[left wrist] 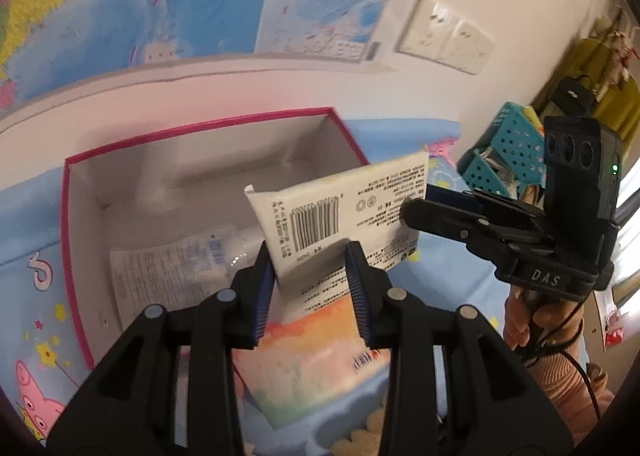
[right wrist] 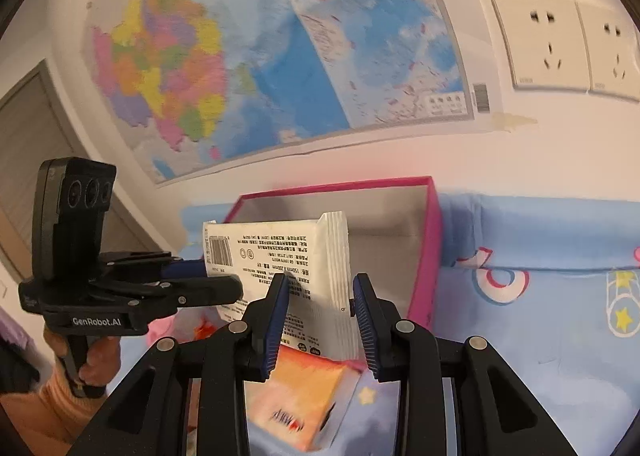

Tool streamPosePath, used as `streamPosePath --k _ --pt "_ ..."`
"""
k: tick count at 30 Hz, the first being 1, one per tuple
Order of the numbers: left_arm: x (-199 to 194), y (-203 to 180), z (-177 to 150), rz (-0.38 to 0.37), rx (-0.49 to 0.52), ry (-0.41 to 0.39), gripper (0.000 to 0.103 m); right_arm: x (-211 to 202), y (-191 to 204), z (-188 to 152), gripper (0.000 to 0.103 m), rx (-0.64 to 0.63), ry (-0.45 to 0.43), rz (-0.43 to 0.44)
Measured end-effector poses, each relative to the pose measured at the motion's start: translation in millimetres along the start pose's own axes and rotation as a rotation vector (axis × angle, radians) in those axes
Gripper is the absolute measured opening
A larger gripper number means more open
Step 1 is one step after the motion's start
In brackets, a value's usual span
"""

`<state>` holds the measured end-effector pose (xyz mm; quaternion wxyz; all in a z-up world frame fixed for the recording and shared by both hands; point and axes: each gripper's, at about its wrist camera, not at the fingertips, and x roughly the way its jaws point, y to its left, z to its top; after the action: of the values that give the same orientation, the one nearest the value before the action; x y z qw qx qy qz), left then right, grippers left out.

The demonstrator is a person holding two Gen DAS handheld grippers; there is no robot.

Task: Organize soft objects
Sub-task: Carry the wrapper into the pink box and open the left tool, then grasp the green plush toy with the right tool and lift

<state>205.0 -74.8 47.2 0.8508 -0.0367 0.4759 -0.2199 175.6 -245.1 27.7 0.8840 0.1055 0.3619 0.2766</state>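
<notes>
Both tools pinch the white pack [left wrist: 340, 215]: left tool [left wrist: 310, 288] on its near edge, right tool [right wrist: 322, 314] likewise. The box [left wrist: 200, 159] lies just beyond, pack's long axis spanning them.

The pack [left wrist: 340, 215] is white with black print and a barcode. The box [left wrist: 200, 127] has a pink rim and grey-white inside; the sheet [right wrist: 540, 296] is light blue with cartoon stars.
</notes>
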Motion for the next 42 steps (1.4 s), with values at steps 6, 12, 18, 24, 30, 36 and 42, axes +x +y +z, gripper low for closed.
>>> streamPosePath --k 6,12,18,24,30,36,42 --pt "35.0 11.9 6.8 0.022 -0.049 0.073 0.039 22.2 -13.0 1.7 0.036 0.046 0.063 -0.045" --pt "48.8 19.7 5.9 0.075 -0.095 0.105 0.041 13.0 -14.7 5.0 0.064 0.075 0.012 -0.121" --pt "23.5 12.3 -4.7 0.091 -0.035 0.04 0.043 -12.3 2.5 -1.0 0.069 0.017 -0.041 -0.106" --pt "-22.0 2.4 -29.4 0.045 0.026 -0.059 0.052 -33.0 24.6 -22.4 0.069 -0.031 -0.048 -0.033" --pt "-72.1 6.2 -68.3 0.02 0.031 -0.153 0.056 -49.1 59.2 -61.3 0.069 -0.096 0.004 0.127" --pt "-85.6 27.9 -112.9 0.036 -0.021 -0.14 0.06 -40.3 100.7 -101.2 0.069 -0.179 0.116 0.261" --pt "-79.3 52.5 -165.8 0.044 -0.098 -0.058 0.06 -13.1 129.9 -138.6 0.069 -0.203 0.249 0.324"
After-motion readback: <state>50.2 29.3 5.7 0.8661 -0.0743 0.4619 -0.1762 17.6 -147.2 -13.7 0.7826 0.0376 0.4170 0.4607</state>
